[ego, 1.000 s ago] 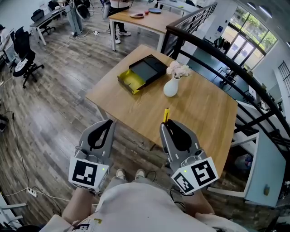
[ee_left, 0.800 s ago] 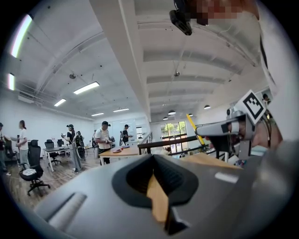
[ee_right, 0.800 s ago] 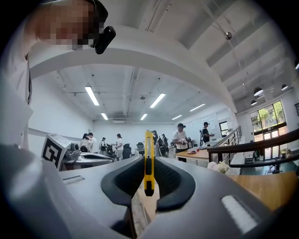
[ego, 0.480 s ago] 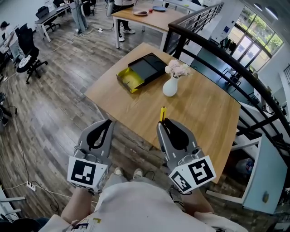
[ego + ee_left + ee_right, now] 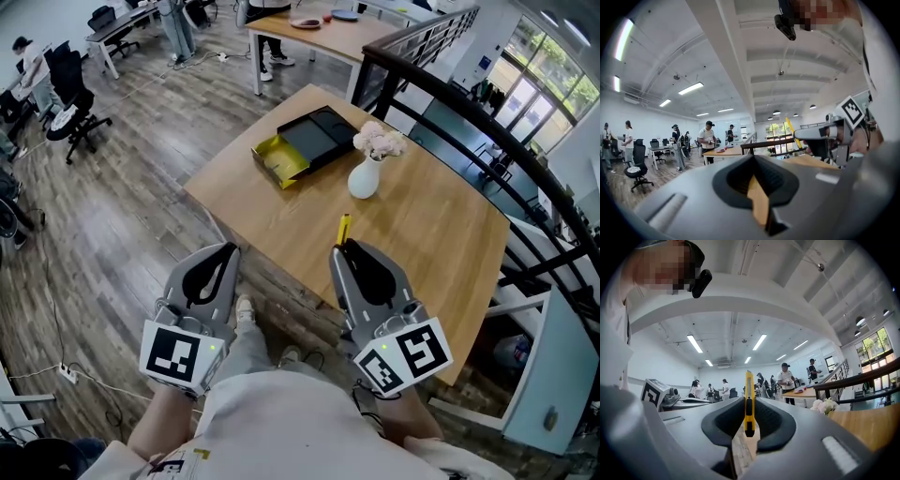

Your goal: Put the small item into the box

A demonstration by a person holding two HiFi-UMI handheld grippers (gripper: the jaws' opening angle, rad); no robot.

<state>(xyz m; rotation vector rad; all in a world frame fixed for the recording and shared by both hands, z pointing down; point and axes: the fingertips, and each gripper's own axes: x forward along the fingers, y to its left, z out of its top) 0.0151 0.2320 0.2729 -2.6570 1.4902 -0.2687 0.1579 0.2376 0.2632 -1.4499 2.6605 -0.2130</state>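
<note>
One yellow knife (image 5: 749,401) tight in right claw (image 5: 345,246), long axis along it, tip forward; left claw (image 5: 230,248) closed, empty.

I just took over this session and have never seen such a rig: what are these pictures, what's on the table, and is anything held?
No robot: a person holds a two-fingered gripper in each hand. One picture comes from a camera on their head; the other two from cameras on the grippers. The right gripper clamps a yellow utility knife between its fingers; the left gripper is shut on nothing. On the table stand a black-and-yellow box and a white vase of flowers.
</note>
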